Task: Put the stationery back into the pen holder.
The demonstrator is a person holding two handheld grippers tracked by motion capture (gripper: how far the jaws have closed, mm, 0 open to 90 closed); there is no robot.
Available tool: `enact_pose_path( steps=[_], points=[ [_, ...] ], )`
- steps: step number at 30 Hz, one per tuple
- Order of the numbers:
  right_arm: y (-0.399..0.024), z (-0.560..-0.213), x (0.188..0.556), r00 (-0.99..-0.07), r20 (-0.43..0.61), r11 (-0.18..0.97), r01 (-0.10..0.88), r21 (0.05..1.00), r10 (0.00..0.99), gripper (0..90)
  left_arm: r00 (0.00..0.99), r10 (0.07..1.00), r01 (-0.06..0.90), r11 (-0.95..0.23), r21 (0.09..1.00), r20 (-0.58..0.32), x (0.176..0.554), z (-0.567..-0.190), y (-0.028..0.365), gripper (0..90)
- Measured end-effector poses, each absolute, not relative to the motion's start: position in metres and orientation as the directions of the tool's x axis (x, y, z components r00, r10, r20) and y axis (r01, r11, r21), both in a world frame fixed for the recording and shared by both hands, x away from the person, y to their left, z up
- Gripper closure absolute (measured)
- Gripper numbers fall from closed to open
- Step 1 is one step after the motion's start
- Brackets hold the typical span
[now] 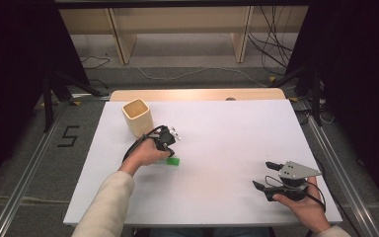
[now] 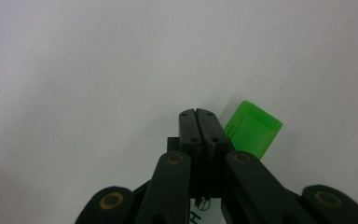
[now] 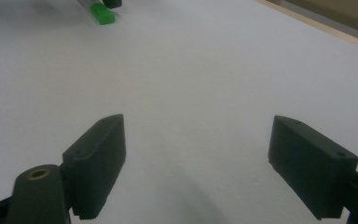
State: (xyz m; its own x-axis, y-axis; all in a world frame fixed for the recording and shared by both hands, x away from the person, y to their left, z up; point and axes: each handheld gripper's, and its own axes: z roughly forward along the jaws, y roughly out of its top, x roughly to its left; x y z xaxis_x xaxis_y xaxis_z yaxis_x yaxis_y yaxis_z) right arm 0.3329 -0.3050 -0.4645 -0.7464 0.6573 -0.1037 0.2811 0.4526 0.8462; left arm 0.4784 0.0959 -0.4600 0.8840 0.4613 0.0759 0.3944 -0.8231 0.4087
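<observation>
The high view takes in the whole worktop [image 1: 217, 148], a flat, matte white sheet over a pale wooden board whose far edge is exposed. A square, open-topped wooden cup [image 1: 138, 117] stands upright near the far left part of the worktop. The left claw [image 1: 167, 157] is angled down close in front of the cup, held by a hand in a cream sleeve, with a small green block [image 1: 174, 161] lying on the sheet just beside its tip.

The left gripper view supplies the detail that the high view lacks: the left claw [image 2: 198, 122] is clenched, its two black jaws pressed flat together with nothing between them. The green block [image 2: 251, 130] sits immediately to the right of the jaws; contact with them cannot be confirmed. It is translucent, smooth plastic with a rectangular form and rounded corners.

The right claw [image 1: 265, 175] rests near the front right of the worktop, well apart from the block, topped by a grey three-cornered plate. The right gripper view shows the right claw [image 3: 196, 163] released, jaws spread wide over bare white surface, their inner faces ribbed. The green block [image 3: 102, 13] appears far off near the top edge of that view.
</observation>
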Motion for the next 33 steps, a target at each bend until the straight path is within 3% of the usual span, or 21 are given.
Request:
enact_pose_path(
  steps=[24, 33],
  points=[
    [-0.305, -0.464, 0.333, -0.745, -0.103, 0.451, 0.282, 0.847, 0.659, 19.7, 0.893, 0.44, 0.366, -0.831, 0.419, 0.091, 0.476, -0.46, 0.098, 89.2],
    [-0.305, -0.464, 0.333, -0.745, -0.101, 0.45, 0.283, 0.847, 0.659, 19.7, 0.9, 0.42, 0.335, -0.836, 0.435, 0.114, 0.476, -0.451, 0.113, 74.3]
  ],
)
